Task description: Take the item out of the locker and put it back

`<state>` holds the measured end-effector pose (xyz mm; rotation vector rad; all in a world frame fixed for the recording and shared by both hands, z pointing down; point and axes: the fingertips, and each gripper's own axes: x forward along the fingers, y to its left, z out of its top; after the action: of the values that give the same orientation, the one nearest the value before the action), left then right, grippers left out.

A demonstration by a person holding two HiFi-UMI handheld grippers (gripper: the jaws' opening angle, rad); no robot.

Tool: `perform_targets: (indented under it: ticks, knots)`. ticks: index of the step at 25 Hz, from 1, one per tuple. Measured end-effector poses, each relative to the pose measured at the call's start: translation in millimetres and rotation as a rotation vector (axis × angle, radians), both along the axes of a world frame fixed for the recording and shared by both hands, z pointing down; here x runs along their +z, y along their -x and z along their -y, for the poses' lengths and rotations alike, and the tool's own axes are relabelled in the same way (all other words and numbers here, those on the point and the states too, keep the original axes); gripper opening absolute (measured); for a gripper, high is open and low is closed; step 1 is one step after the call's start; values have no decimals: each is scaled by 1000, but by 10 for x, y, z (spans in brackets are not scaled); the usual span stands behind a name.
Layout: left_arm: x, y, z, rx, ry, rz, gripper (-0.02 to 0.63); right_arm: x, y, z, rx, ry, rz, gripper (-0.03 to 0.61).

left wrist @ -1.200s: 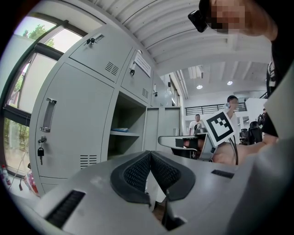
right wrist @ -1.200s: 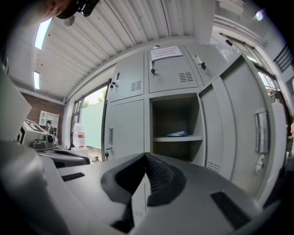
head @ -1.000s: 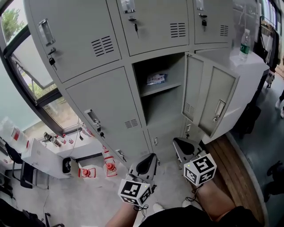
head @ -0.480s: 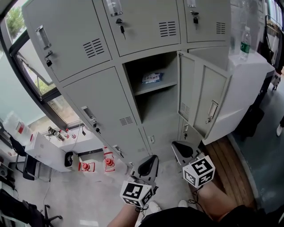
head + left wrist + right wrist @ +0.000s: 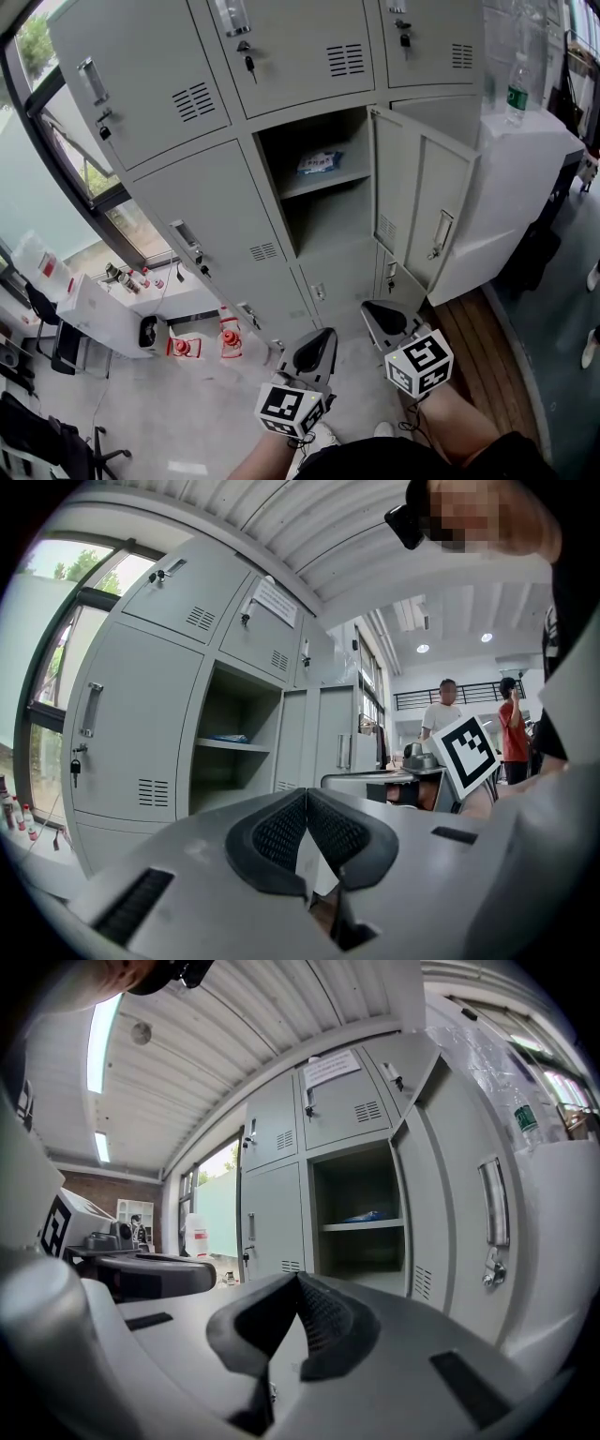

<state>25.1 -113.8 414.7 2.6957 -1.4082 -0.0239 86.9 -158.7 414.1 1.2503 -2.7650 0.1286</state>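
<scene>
1. A grey locker bank [image 5: 187, 206] fills the upper half of the head view, its doors vented and handled. It also shows in the left gripper view [image 5: 122, 724] and the right gripper view [image 5: 272, 1222].
2. A pale floor [image 5: 187, 422] runs below the lockers, with a strip of wooden boards [image 5: 469, 328] at the right.
3. A window [image 5: 56, 178] stands to the left of the lockers.
4. A white surface [image 5: 525, 159] adjoins the lockers on the right.
5. One locker door [image 5: 422, 216] stands swung open to the right; the right gripper view shows its handle side [image 5: 450, 1176].
6. The open compartment [image 5: 328, 220] behind that door is split by a shelf [image 5: 328, 181].
7. The left gripper [image 5: 317, 345] is low in the head view, well apart from the lockers. In its own view [image 5: 306, 803] the jaws are clenched, the tips meeting with nothing between them.
8. The right gripper [image 5: 382, 317] is just beside the left one, nearer the open door. In its own view [image 5: 298, 1283] the jaws are likewise clenched and empty.
9. A clear bottle [image 5: 517, 89] with a green label stands upright on the white surface.
10. The item [image 5: 320, 163], a blue-and-white packet, lies flat on the shelf inside the open compartment, far from both grippers. Both gripper views show it there [image 5: 228, 738] [image 5: 364, 1215].
11. A key [image 5: 248, 64] hangs from the lock of the door above the open compartment.
</scene>
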Motion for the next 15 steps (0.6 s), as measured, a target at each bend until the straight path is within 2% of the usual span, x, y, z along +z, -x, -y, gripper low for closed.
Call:
perform_targets:
  ticks: [15]
  knots:
    - [3, -8, -71, -2, -2, 1, 15, -8, -17, -82, -2, 2, 7, 52]
